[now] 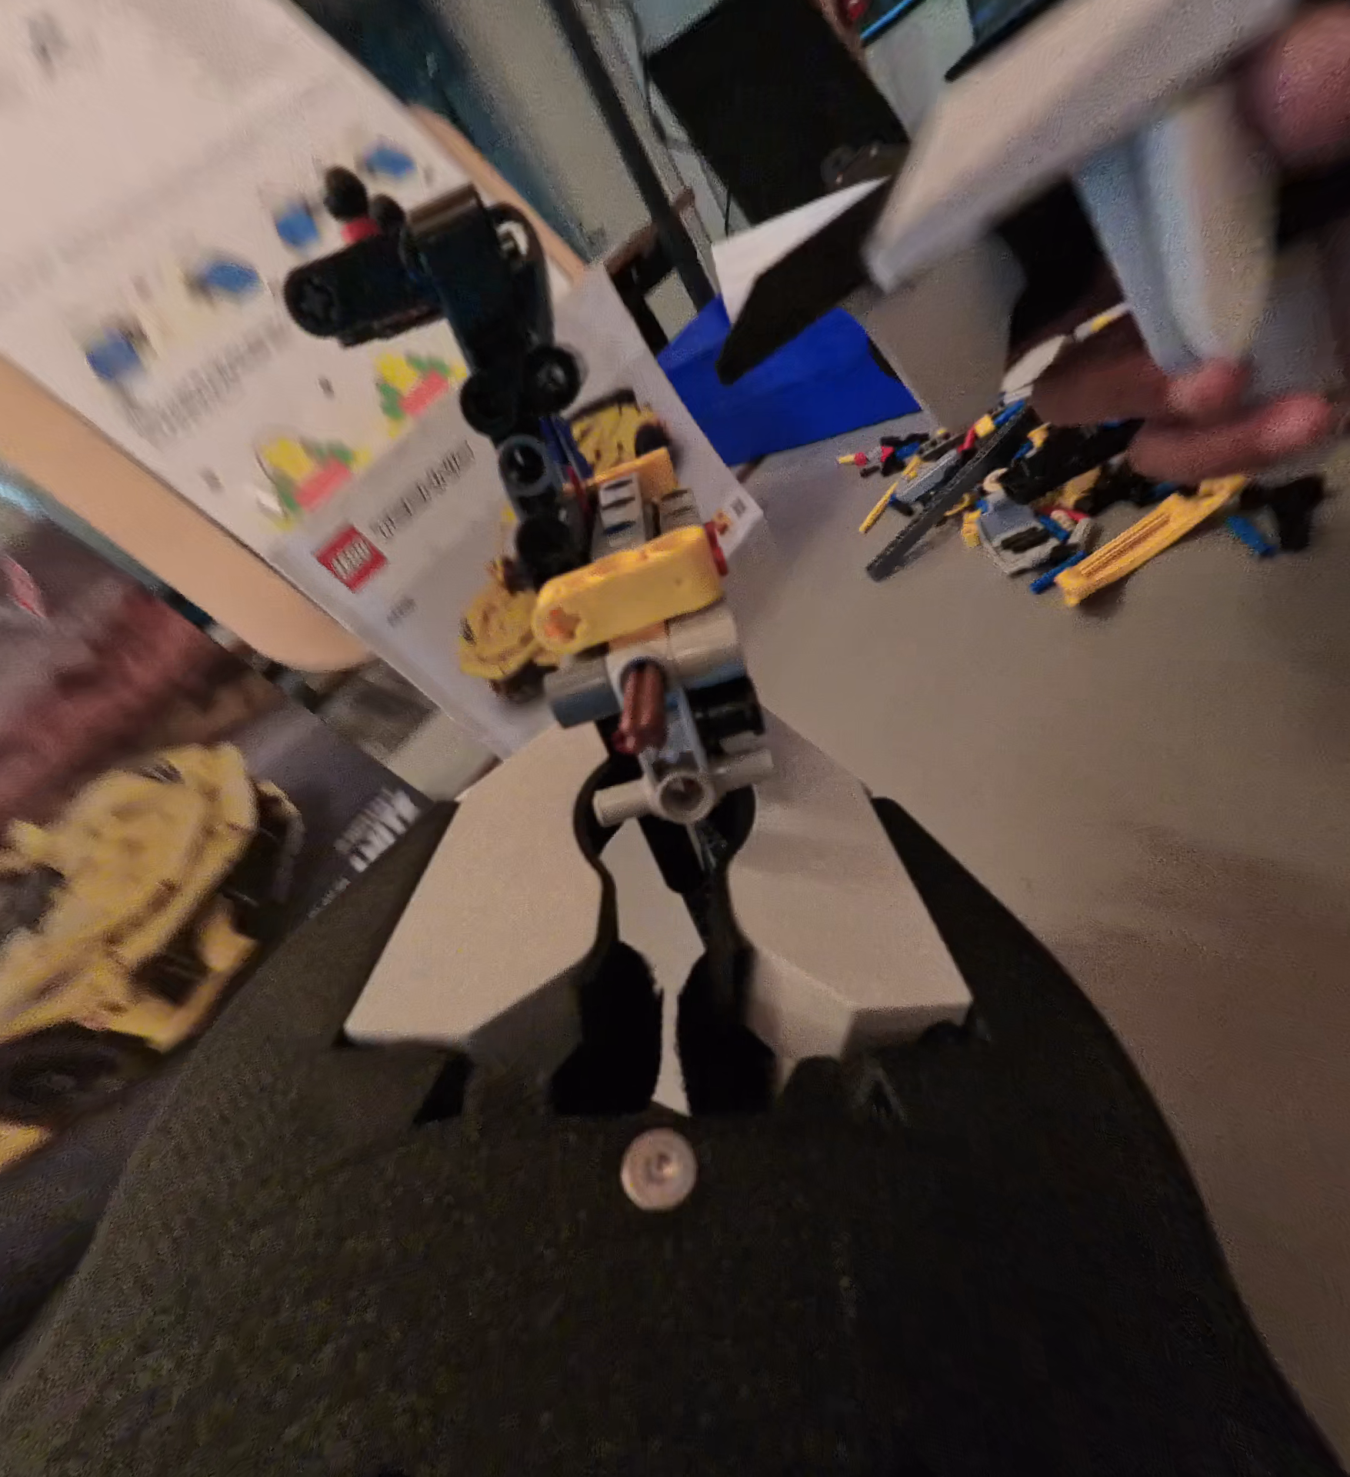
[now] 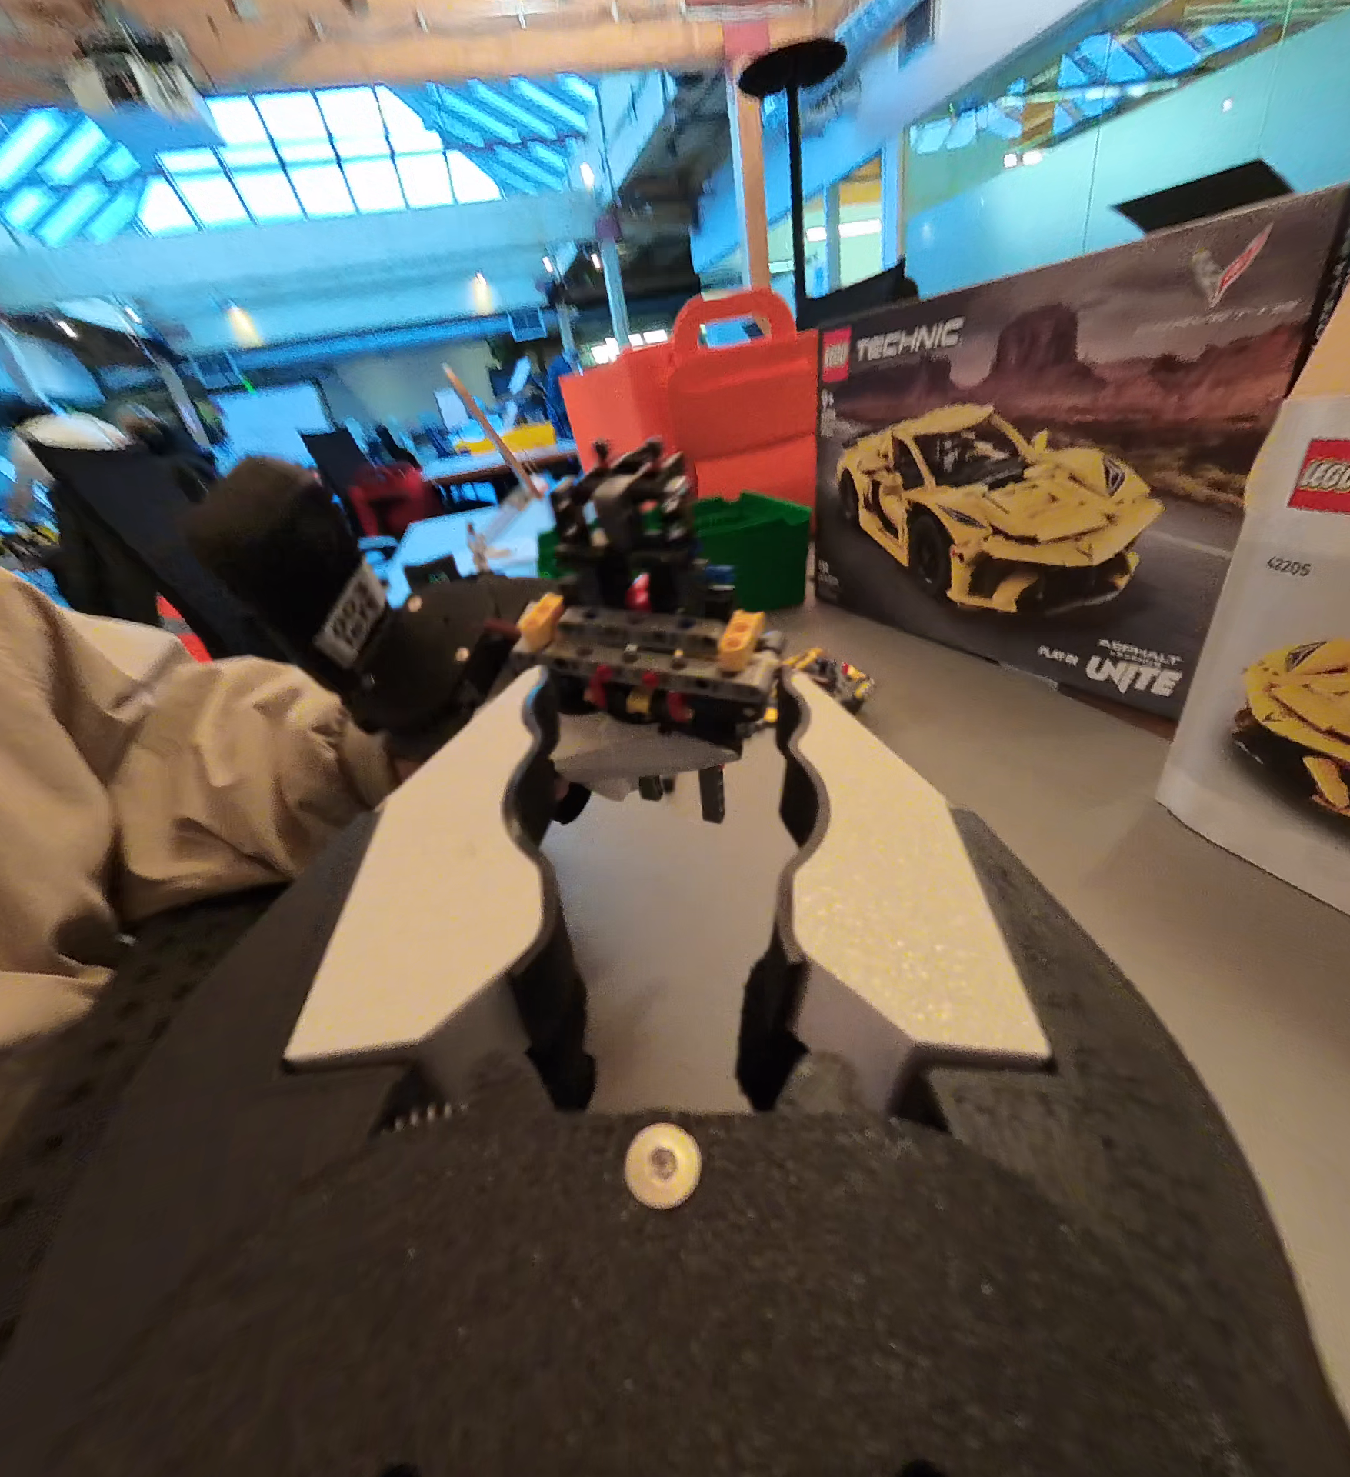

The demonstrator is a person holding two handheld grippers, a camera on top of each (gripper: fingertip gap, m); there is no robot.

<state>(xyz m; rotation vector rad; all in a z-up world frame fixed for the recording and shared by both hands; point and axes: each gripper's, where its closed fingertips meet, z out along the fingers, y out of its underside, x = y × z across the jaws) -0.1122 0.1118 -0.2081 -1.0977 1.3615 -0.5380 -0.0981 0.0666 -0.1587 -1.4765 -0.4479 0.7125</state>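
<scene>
Plastic brick assembly (image 1: 615,559) clamped in left tool (image 1: 667,799)

black-yellow-grey brick assembly (image 1: 623,607), upright, clamped in left gripper (image 1: 667,799)

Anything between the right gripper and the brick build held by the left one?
Nothing visible. The open right gripper directly faces the black, grey and yellow brick build; the left gripper clamps one end.

Skylit hall (image 2: 320,152), grey tabletop (image 2: 1015,799)
</scene>
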